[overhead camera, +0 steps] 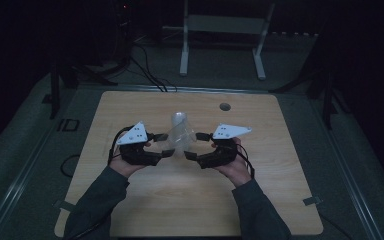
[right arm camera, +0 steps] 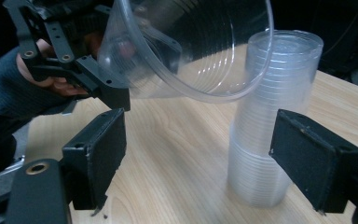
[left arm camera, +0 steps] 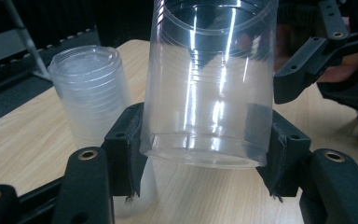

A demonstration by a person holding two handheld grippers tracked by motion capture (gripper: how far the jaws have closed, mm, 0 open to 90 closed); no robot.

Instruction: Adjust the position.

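One clear cup [left arm camera: 205,88] in left tongs [left arm camera: 205,161]; rim cut off.

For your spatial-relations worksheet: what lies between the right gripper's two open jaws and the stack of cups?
In the right gripper view, only bare wooden table lies between the right gripper and the cup stack; the held clear cup hangs above it.
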